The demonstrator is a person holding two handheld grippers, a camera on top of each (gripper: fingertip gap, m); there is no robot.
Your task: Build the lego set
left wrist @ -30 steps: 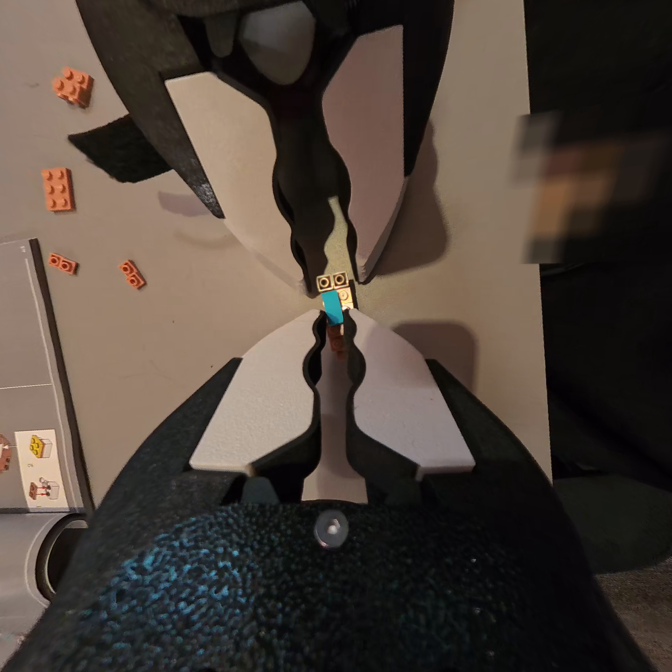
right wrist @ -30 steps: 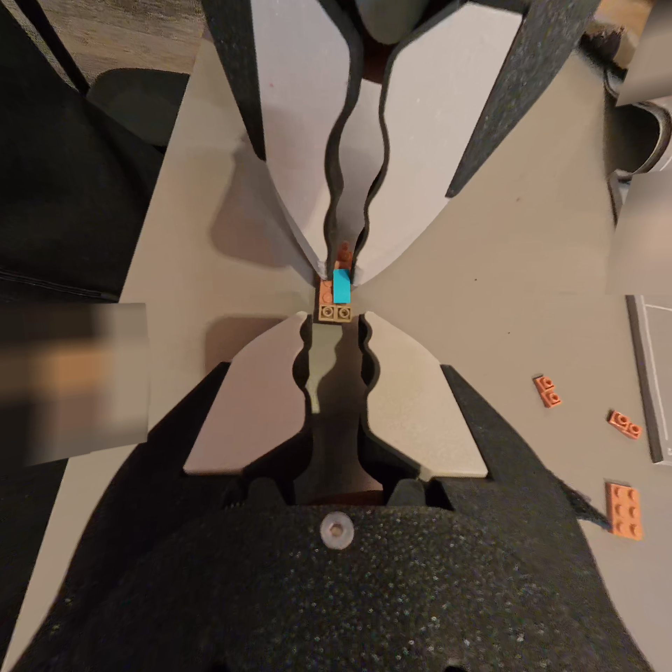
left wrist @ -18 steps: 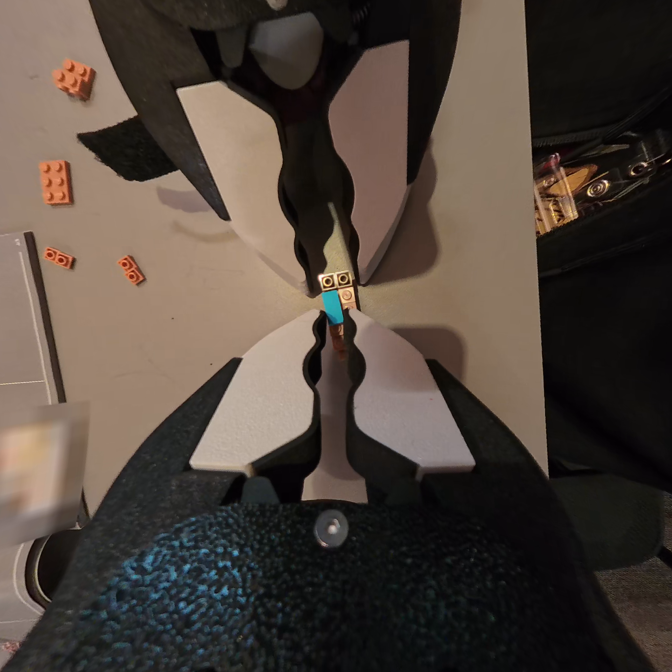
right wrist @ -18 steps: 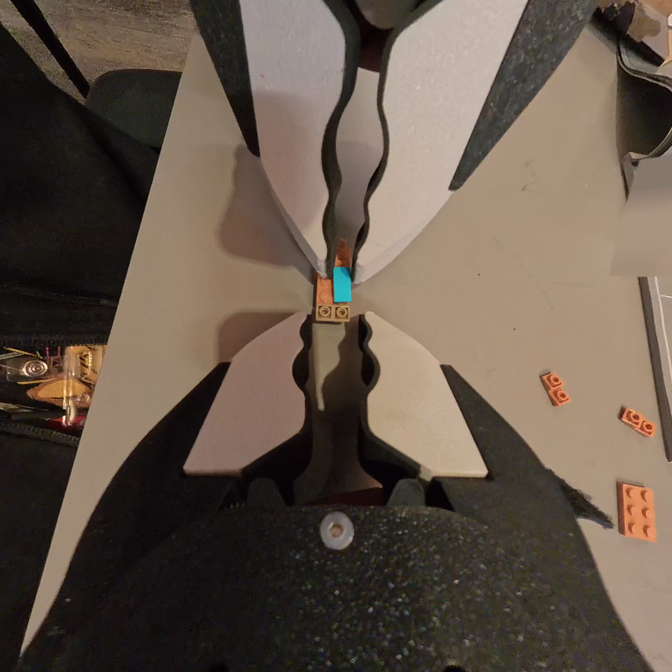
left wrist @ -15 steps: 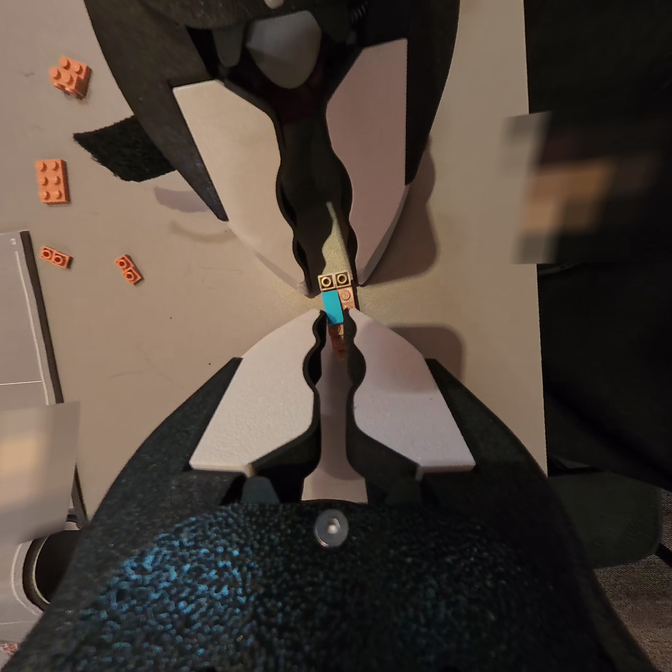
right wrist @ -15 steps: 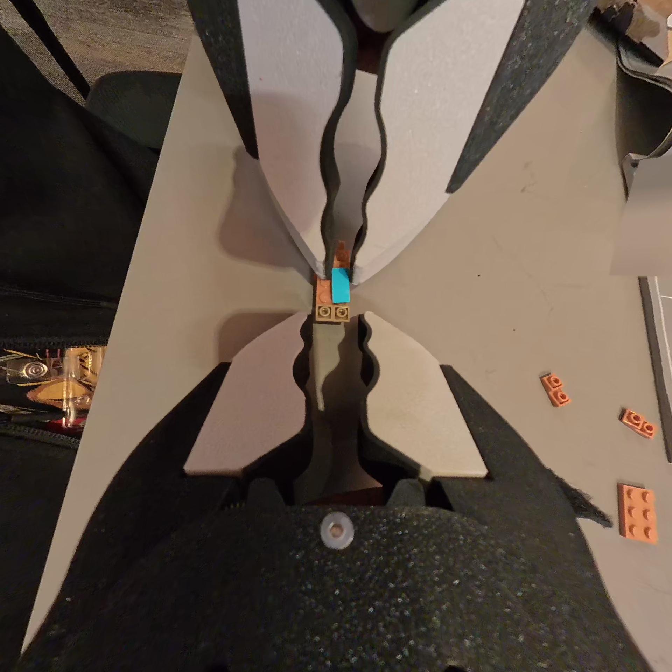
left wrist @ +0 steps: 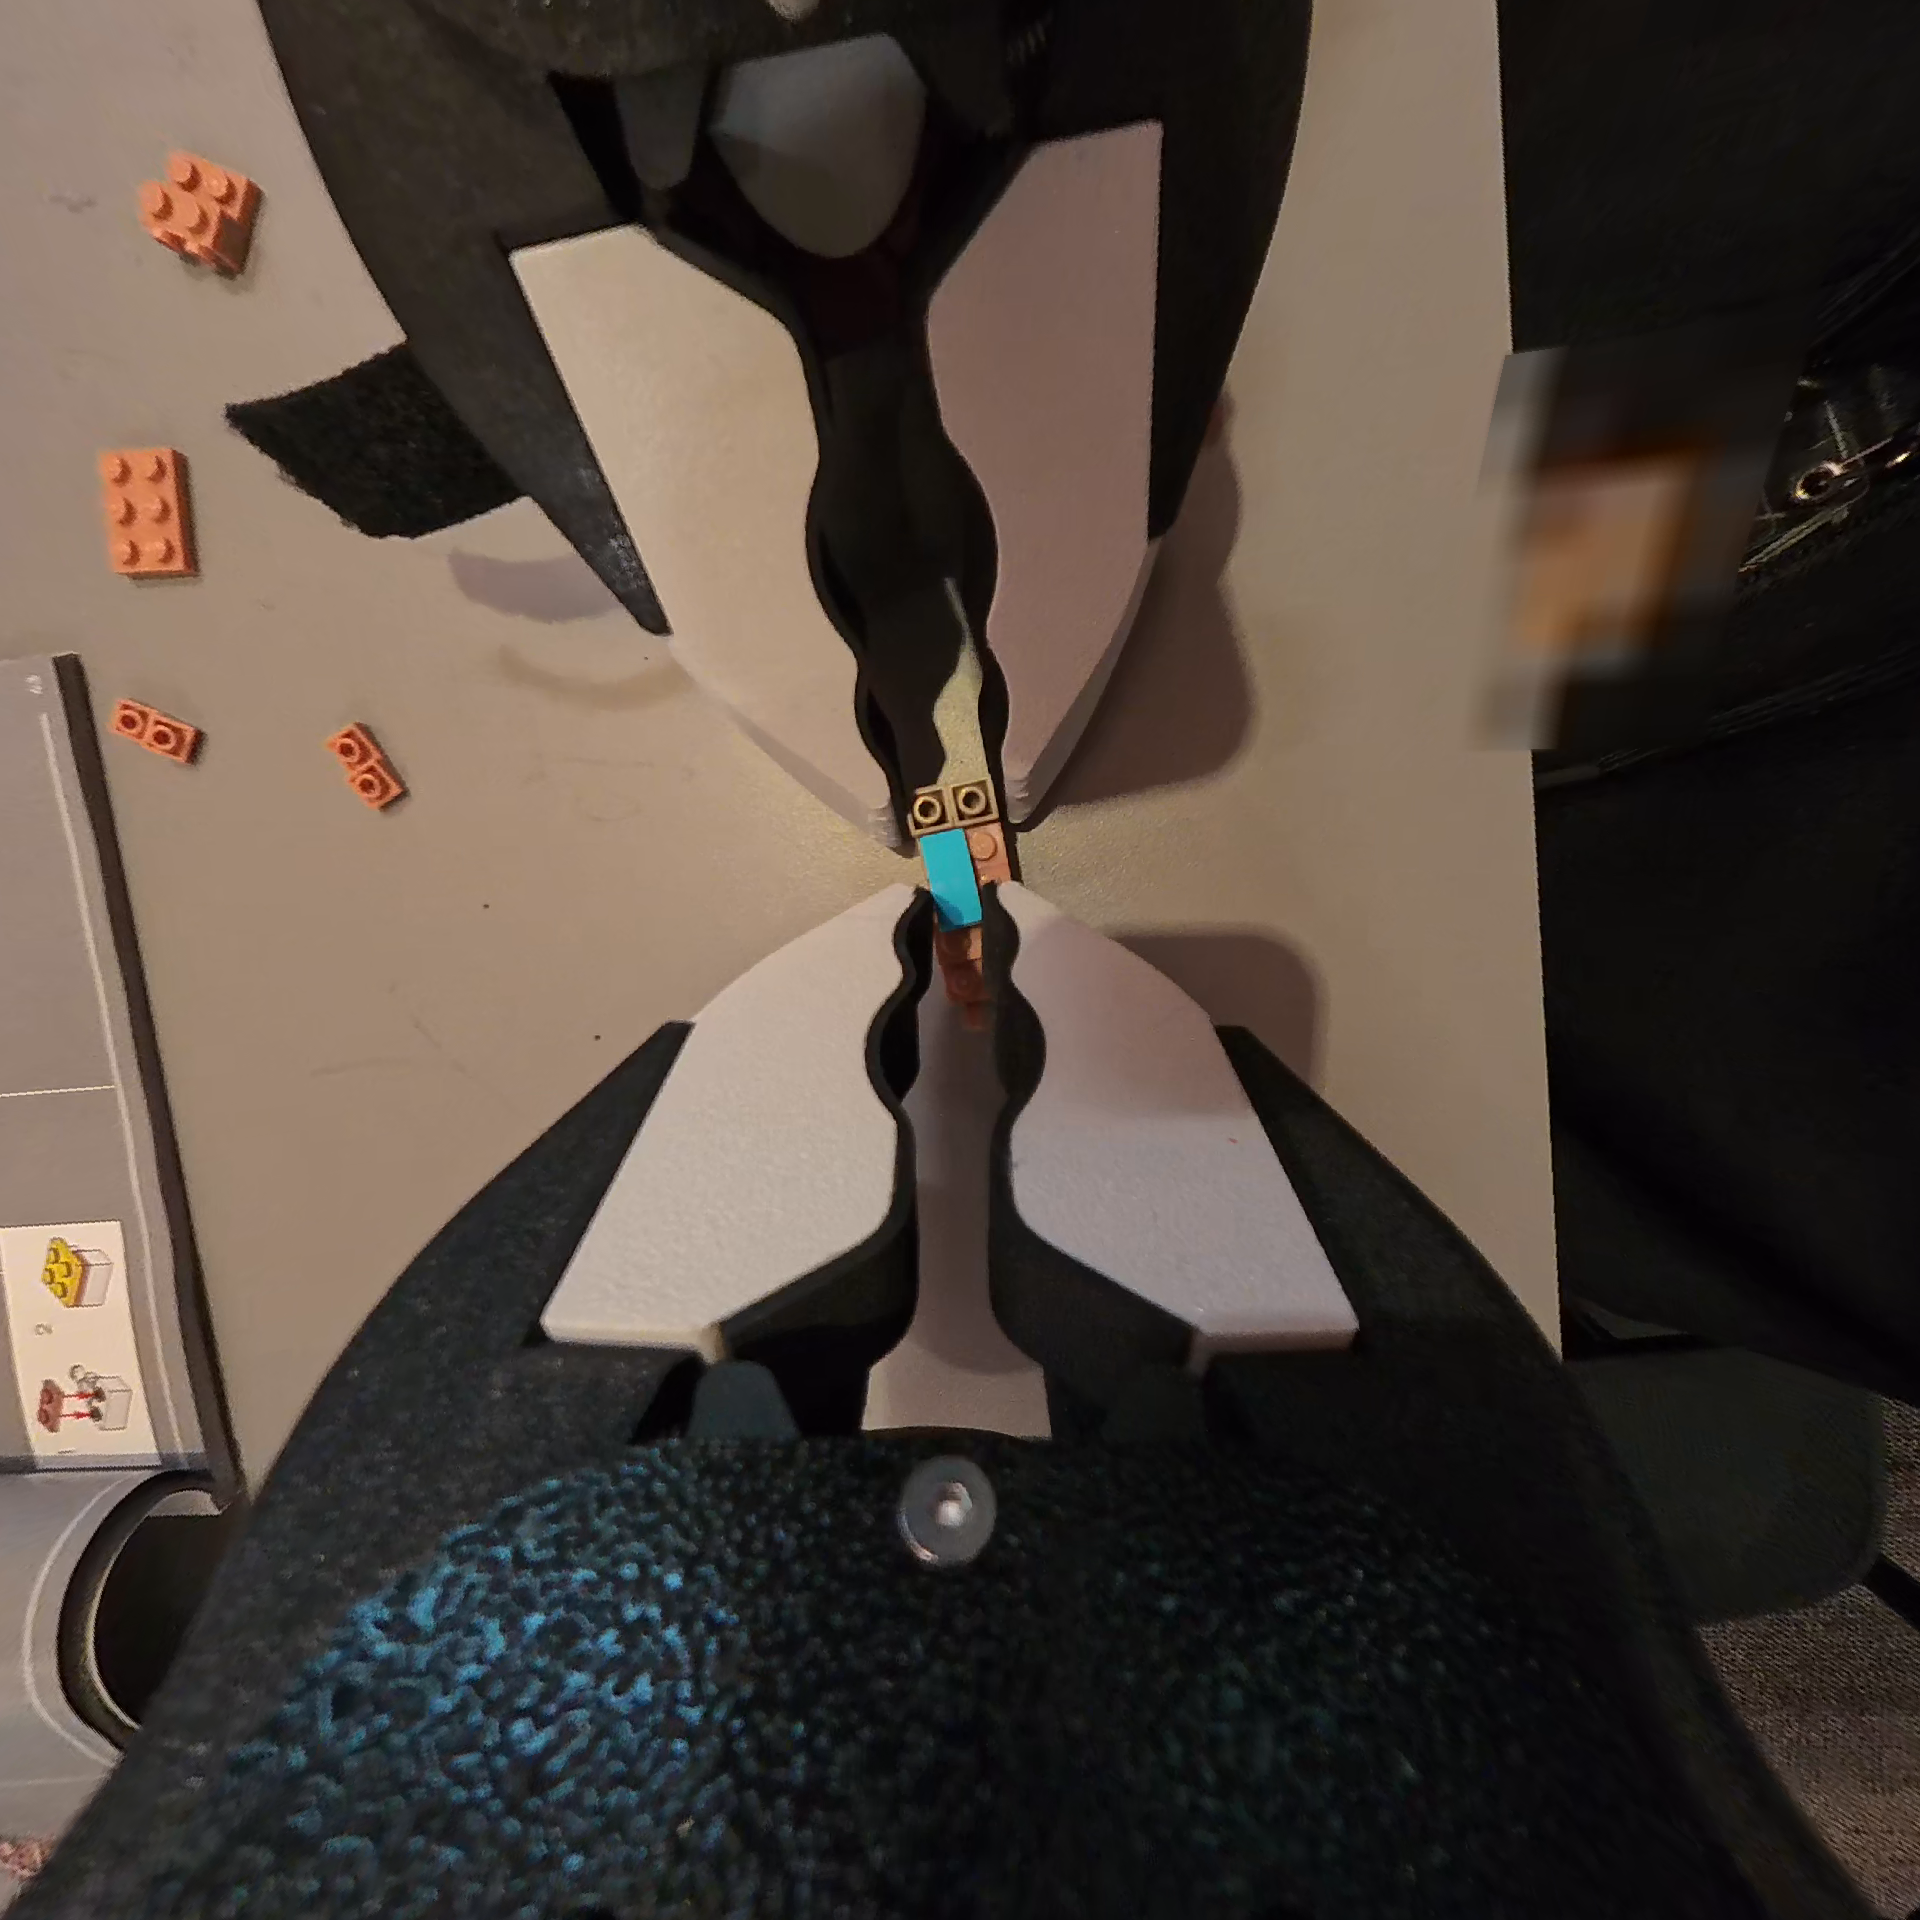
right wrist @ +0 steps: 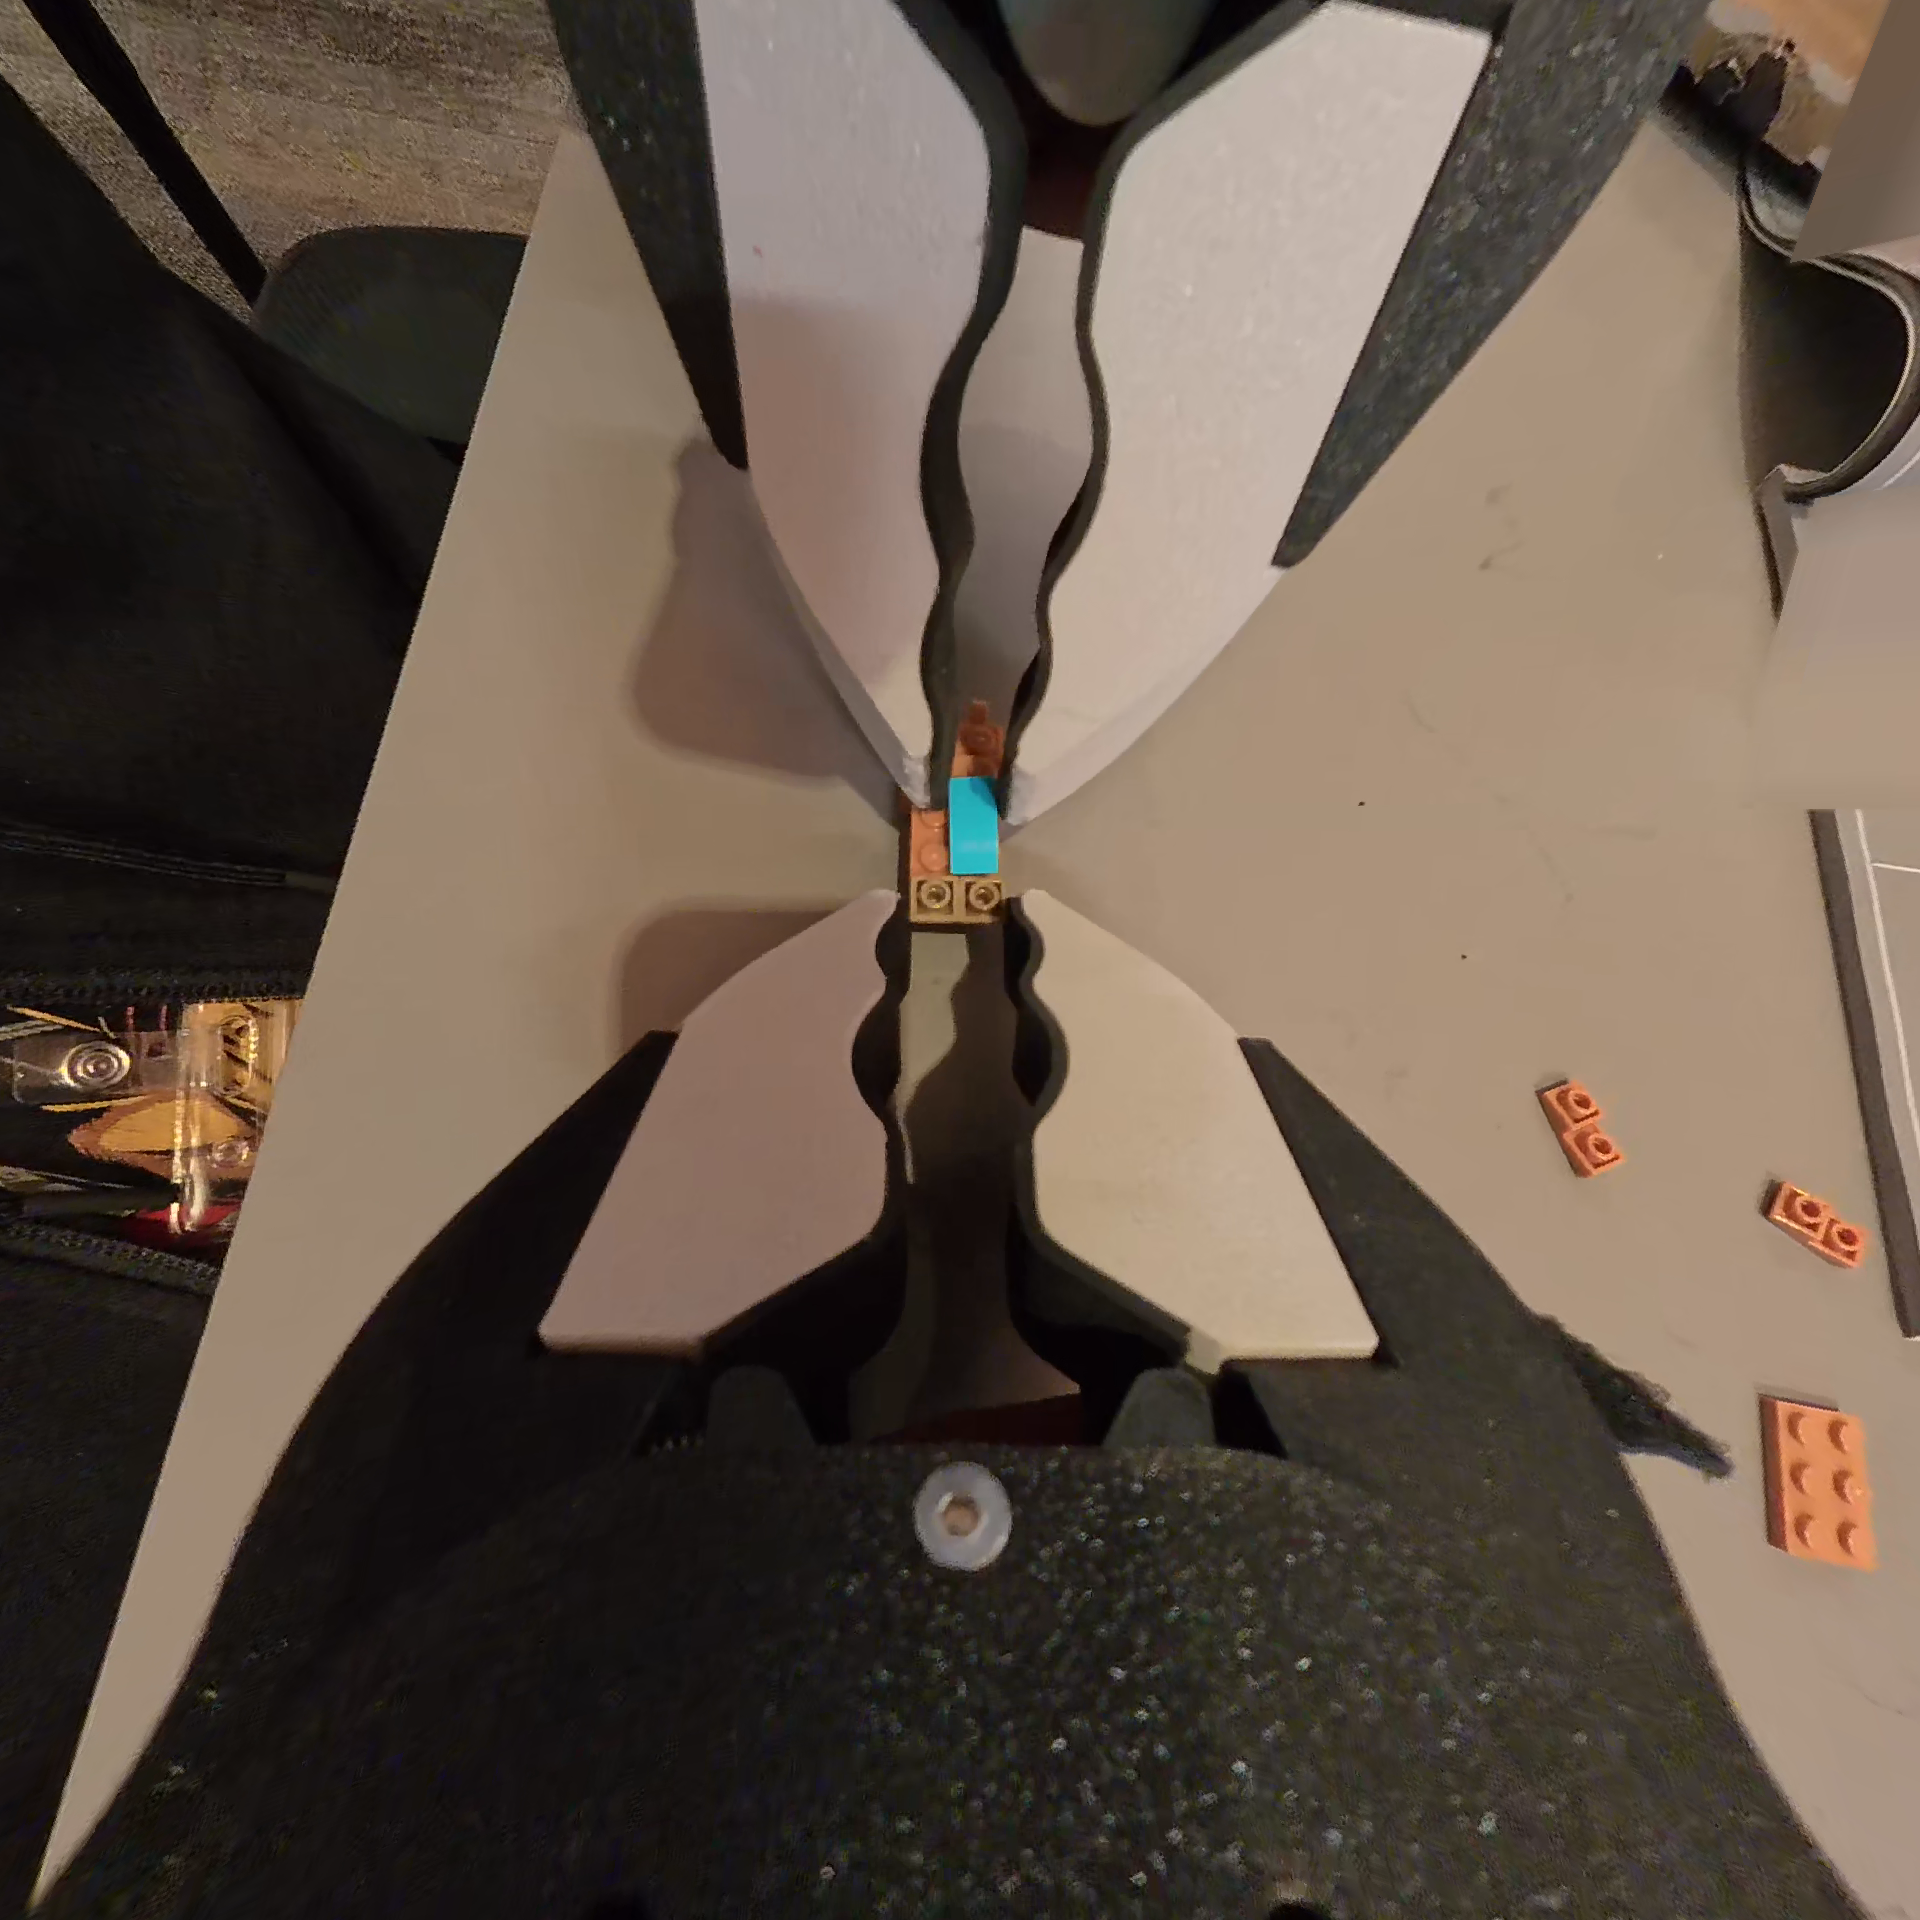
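Left wrist view: small brick assembly caught end to end between two grippers meeting tip to tip, above the grey table near its edge beside the seated person. Left gripper narrowed and pinching the orange end, over the turquoise tile. Right gripper closed against the two short sides of the tan plate. Looks like a two-ended hold, steadying the piece from both ends.

Farther toward the opposite edge: orange 2x2 brick, 2x3 plate, two 1x2 plates, then an instruction booklet, cut off.

Hidden: the assembly's underside, the orange part's reach between the left pads, and whether it rests on the table or hangs clear.
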